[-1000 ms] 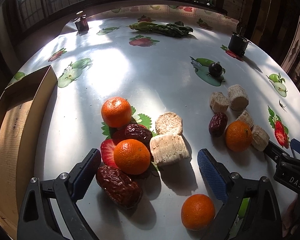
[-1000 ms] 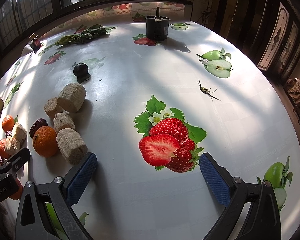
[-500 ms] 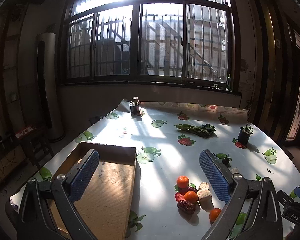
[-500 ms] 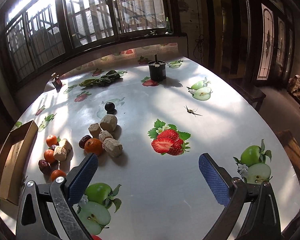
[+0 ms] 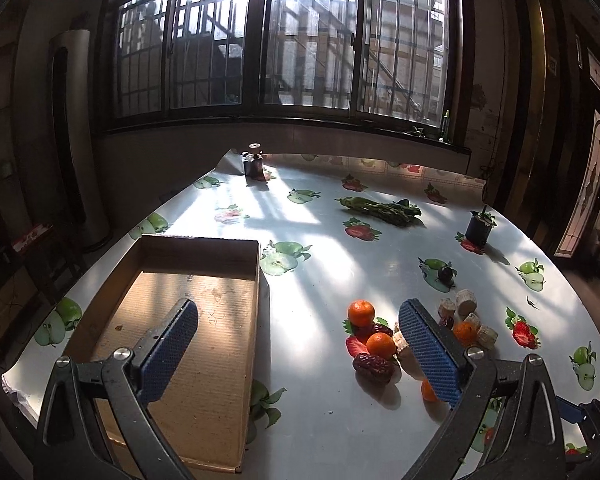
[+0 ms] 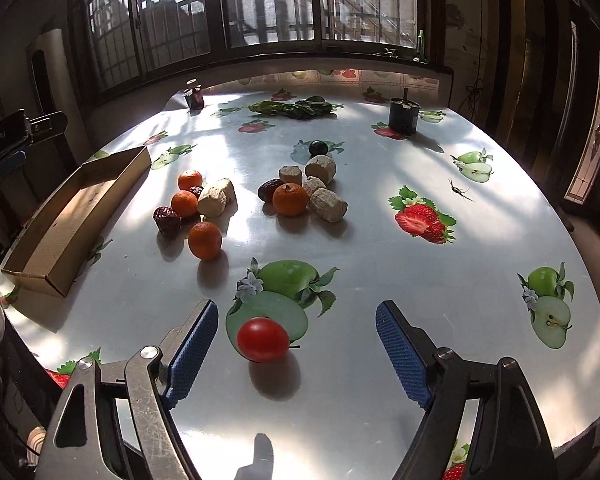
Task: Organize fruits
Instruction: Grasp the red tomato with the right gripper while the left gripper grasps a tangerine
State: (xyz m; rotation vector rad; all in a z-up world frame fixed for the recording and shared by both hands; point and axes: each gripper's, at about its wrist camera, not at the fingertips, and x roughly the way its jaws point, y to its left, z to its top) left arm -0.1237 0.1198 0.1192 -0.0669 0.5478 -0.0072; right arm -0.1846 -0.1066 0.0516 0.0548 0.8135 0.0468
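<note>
A cardboard tray (image 5: 168,258) (image 6: 72,216) lies empty at the table's left edge. Several tangerines (image 6: 205,240) (image 5: 361,312), dark dates (image 6: 166,219) (image 5: 373,367) and pale corn-cob pieces (image 6: 329,205) (image 5: 466,301) lie in two clusters mid-table. A red cherry tomato (image 6: 263,339) sits near the front edge, between and just beyond my right gripper's fingers. My left gripper (image 5: 296,344) is open and empty, raised above the tray's right side. My right gripper (image 6: 296,344) is open and empty, low over the front of the table.
Leafy greens (image 5: 380,210) (image 6: 296,108), a black pot (image 5: 478,230) (image 6: 403,116), a small dark jar (image 5: 253,162) (image 6: 194,96) and a dark round fruit (image 6: 318,147) are at the back. The tablecloth (image 6: 380,280) has printed fruit. Windows stand behind.
Both grippers have pulled back and up from close over the table. The left now faces the tray. The right has dropped toward the front edge, where the cherry tomato has come into view.
</note>
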